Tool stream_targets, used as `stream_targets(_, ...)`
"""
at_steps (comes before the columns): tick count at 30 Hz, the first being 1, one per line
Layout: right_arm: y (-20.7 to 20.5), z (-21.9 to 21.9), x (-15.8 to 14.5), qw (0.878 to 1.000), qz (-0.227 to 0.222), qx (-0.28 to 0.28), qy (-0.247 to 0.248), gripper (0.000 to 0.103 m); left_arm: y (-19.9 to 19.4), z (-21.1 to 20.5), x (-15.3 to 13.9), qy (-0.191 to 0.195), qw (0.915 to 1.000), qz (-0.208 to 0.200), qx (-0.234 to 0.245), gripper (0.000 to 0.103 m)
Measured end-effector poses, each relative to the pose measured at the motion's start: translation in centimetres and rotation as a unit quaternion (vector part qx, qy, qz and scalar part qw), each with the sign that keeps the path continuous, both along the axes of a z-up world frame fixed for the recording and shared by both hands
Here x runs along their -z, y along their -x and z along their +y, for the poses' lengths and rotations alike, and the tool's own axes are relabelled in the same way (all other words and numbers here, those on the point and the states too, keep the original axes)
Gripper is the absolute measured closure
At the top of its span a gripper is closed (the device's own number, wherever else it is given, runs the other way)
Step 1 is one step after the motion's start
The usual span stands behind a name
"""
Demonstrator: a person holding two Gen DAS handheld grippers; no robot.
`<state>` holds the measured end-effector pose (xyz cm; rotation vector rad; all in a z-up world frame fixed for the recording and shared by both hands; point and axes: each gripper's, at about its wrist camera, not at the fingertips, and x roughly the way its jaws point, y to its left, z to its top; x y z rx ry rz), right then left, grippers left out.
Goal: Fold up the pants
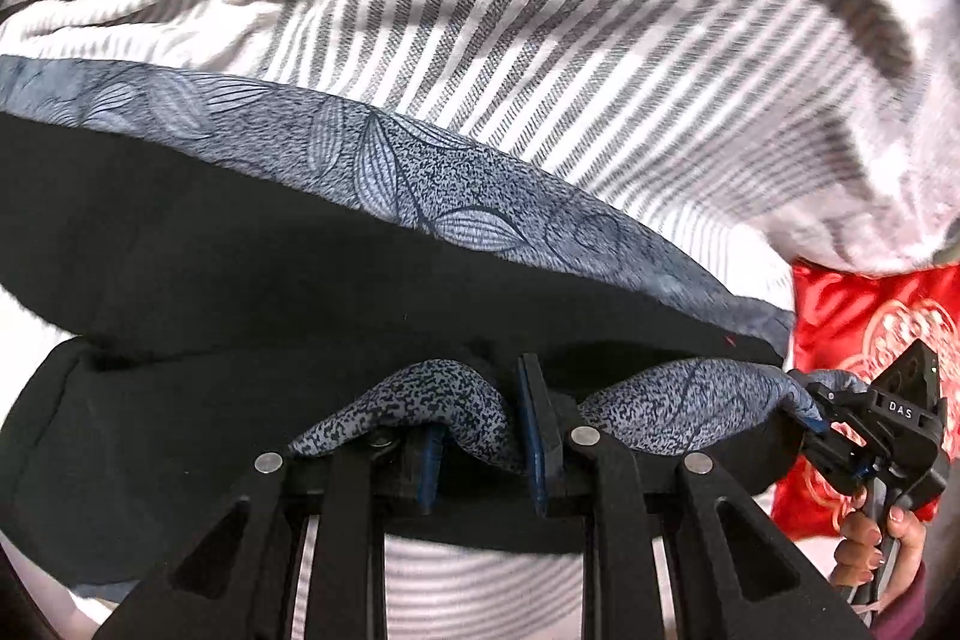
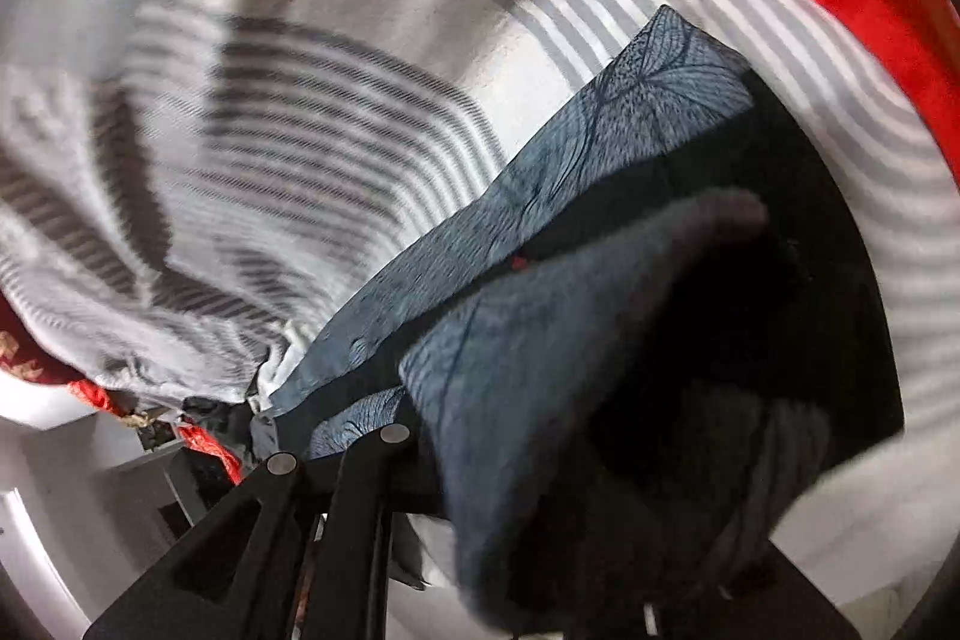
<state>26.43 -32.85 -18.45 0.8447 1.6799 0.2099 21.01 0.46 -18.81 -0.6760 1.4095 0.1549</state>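
Both tongs, left tongs (image 1: 489, 436) and right tongs (image 1: 810, 409), pinch my limp, light pants (image 1: 270, 280) along the patterned edge, sagging between grips.

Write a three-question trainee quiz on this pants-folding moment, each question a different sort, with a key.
1. True or false: the left gripper has a fold of the pants clamped between its blue pads.
2. Multiple choice: the cloth lying under the pants is A) plain green, B) grey-and-white striped, C) yellow checked.
3. Fill in: in the left wrist view, the cushion behind the right gripper is coloured ____.

Key:
1. True; patterned blue-grey cloth bunches either side of the pads.
2. B; the striped bedding spreads out beyond the pants.
3. Red.
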Motion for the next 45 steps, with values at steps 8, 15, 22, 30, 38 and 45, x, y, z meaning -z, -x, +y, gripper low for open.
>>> stream_targets(8, -2.3, -0.4, 3.9, 0.999, 0.028, -0.012, -0.01, 0.082, -2.8, -0.6, 3.5, -0.024, 0.9984, 0.051, 0.007, 0.079)
stream_targets(15, -3.7, -1.0, 0.4, 0.999, -0.025, -0.023, -0.02, 0.014, -2.4, -0.8, 1.0, -0.021, 0.9987, 0.047, 0.001, 0.079)
stream_targets(22, -3.4, -3.3, -3.6, 0.999, -0.046, -0.02, 0.003, 0.016, -1.0, -1.6, -2.0, -0.029, 0.9992, 0.026, 0.007, 0.079)
stream_targets(30, -2.5, -4.4, 0.0, 0.996, -0.043, -0.051, 0.053, 0.03, -3.2, -1.1, 2.3, -0.043, 0.9981, 0.045, 0.006, 0.079)
stream_targets(38, -2.5, -5.0, 1.5, 0.997, -0.051, -0.047, 0.035, 0.032, -1.9, -0.9, -1.8, -0.002, 0.9992, 0.018, 0.036, 0.078)
stream_targets(45, -2.3, -5.2, 0.9, 0.996, -0.062, -0.053, 0.047, 0.03, 0.9, 1.3, -8.4, -0.058, 0.9949, -0.059, 0.058, 0.078)
